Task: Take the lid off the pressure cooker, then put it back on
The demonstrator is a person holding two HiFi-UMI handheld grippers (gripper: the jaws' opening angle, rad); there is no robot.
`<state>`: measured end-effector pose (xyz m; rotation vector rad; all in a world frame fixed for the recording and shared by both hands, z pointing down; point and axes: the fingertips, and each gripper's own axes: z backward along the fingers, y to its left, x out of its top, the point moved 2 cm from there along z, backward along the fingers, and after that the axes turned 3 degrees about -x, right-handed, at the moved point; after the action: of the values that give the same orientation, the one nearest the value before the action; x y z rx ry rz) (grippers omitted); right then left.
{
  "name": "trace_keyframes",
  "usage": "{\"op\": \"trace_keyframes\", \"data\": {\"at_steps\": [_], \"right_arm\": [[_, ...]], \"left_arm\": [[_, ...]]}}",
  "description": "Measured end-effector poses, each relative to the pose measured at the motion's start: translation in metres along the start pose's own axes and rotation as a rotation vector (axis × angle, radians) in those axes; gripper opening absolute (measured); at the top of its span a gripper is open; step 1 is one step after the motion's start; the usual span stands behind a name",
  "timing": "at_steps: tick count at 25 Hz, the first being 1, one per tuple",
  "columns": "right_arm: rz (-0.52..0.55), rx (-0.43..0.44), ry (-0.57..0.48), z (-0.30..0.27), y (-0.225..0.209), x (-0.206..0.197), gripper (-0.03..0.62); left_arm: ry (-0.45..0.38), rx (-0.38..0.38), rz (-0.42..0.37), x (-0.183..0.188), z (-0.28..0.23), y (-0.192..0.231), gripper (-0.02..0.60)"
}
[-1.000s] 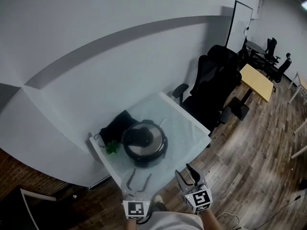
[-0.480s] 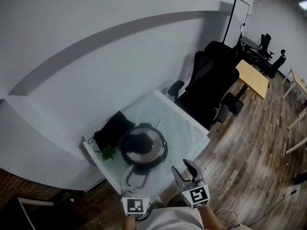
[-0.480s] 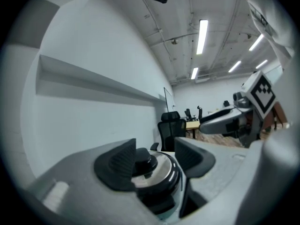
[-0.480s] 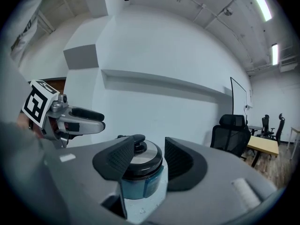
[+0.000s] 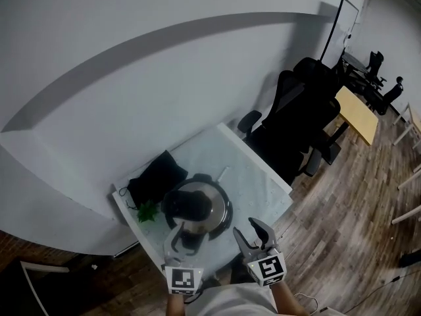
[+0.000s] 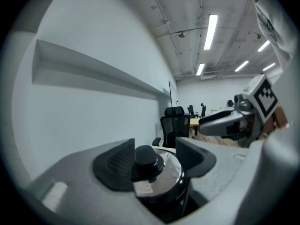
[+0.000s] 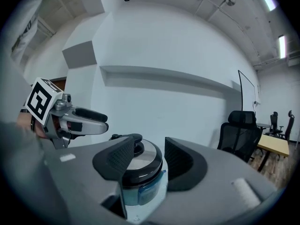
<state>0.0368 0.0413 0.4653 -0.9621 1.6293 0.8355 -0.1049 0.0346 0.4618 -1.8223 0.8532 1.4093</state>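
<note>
Pressure cooker (image 5: 197, 210) sits on the near-left part of the table (image 5: 256, 176). Its lid (image 5: 209, 201) is on, so we can't see what's inside. The black knob (image 6: 147, 157) stands at the lid's centre. A pale blue translucent piece (image 7: 149, 187) is on the body's side, below the lid rim.

Left gripper (image 6: 154, 161): jaws have just been opening and stand apart. The knob lines up in the gap beyond them, the pads aren't on it, and nothing is gripped. In the head view its fingers reach over the cooker's near edge; we can't tell contact there.

Right gripper (image 7: 149, 158): jaws apart and empty, with the cooker showing past the gap. It hangs off the table's near edge, to the right of the cooker and beside the left gripper.

A black bag (image 5: 154, 176) lies on the table to the far left of the cooker, with a small green thing (image 5: 148, 210) just beside both. The right half of the table is bare.

Room:
- The white wall (image 5: 164, 91) behind the table has a grey ledge band (image 5: 131, 51).
- Black office chairs (image 5: 302, 110) stand just right of the table.
- A wooden desk (image 5: 358, 114) and a whiteboard (image 5: 345, 25) are farther off.
- The floor (image 5: 355, 229) is dark wood plank.
- Strip lights (image 6: 209, 27) run along the ceiling.
</note>
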Motion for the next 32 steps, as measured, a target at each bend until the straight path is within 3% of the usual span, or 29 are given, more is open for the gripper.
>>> {"op": "trace_keyframes", "data": {"at_steps": [3,7,19,25,32], "right_arm": [[0.012,0.05,0.03,-0.02,-0.009,0.002,0.189],[0.01,0.144,0.043,-0.046,-0.023,0.0,0.189],[0.029,0.476,0.066,-0.111,-0.033,-0.01,0.189],[0.05,0.598,0.088,-0.131,-0.032,-0.021,0.189],[0.064,0.688,0.109,-0.141,-0.033,-0.026,0.189]], "left_arm": [[0.025,0.029,-0.01,-0.004,-0.015,0.008,0.283],[0.081,0.083,0.033,-0.011,-0.033,0.015,0.285],[0.318,0.215,0.119,-0.036,-0.078,0.029,0.307],[0.399,0.238,0.16,-0.05,-0.094,0.036,0.344],[0.495,0.239,0.203,-0.063,-0.105,0.042,0.342]]}}
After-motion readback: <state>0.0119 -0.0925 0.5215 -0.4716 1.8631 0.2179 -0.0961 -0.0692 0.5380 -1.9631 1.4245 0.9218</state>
